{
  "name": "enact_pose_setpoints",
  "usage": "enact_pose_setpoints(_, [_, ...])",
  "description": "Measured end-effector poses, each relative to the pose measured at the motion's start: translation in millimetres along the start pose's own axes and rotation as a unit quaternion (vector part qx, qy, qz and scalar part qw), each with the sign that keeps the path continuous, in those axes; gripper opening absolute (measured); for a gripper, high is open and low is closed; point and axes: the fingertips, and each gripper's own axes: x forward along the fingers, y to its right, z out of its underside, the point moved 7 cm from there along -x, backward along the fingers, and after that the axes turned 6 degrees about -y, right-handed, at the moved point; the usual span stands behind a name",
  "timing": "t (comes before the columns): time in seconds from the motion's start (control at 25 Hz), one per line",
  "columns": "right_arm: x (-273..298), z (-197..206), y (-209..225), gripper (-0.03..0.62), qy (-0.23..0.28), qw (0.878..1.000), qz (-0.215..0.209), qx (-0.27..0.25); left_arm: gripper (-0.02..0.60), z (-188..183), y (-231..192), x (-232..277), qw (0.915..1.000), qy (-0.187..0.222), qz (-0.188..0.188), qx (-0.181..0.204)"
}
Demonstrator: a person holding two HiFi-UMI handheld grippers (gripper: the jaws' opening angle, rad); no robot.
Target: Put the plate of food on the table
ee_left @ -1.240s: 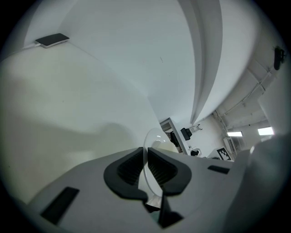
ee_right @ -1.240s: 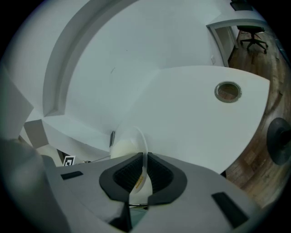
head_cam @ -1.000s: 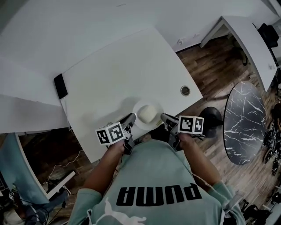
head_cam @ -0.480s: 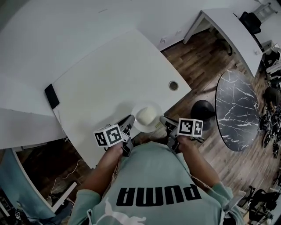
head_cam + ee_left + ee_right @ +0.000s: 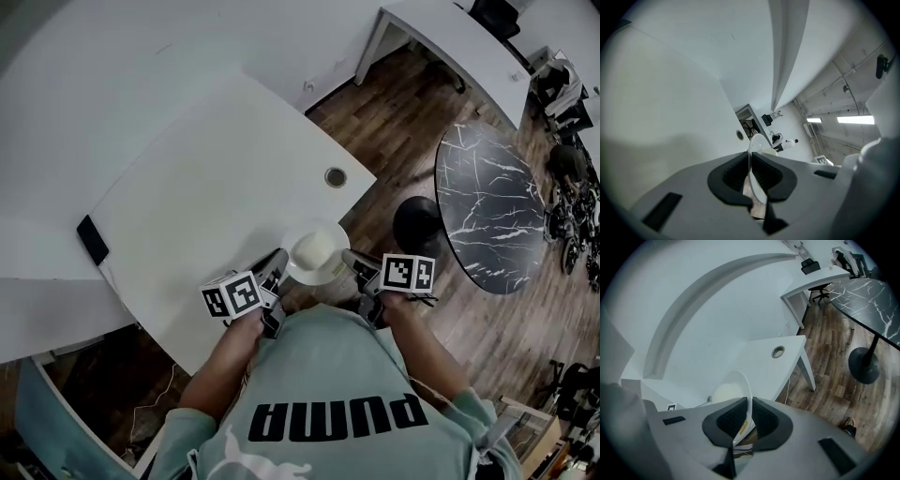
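White plate [image 5: 325, 276] holds one pale rounded mound of food [image 5: 314, 248] at mid-plate; can't tell what kind. The plate hangs between both grippers at the near edge of the white table [image 5: 206, 178]. Its near side sticks out past the edge over the wood floor [image 5: 412, 131]. Can't tell if it touches the tabletop.

Left gripper [image 5: 750, 174]: jaws pinched on the plate's left rim, which shows edge-on between the black pads. Right gripper [image 5: 750, 420]: jaws clamped on the right rim, with the food just beyond them.

A round cable hole [image 5: 336, 176] in the table lies beyond the plate, well apart. A black flat item [image 5: 92, 240] sits at the table's left edge. A dark marble round table [image 5: 487, 202] stands off to the right.
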Motion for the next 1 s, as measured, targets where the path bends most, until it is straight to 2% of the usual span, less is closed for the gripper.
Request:
enact_pose_setpoints(0.44, [-55.6, 16.6, 41.0, 0.038, 0.056, 0.997, 0.007, 0.045, 0.029, 23.2, 38.1, 44.9, 0.9975, -0.057, 0.017, 0.038])
enact_pose_setpoints(1.0, [-114.2, 27.4, 93.4, 0.038, 0.106, 0.990, 0.014, 0.097, 0.029, 49.3, 82.2, 106.1, 0.9896, -0.120, 0.029, 0.074])
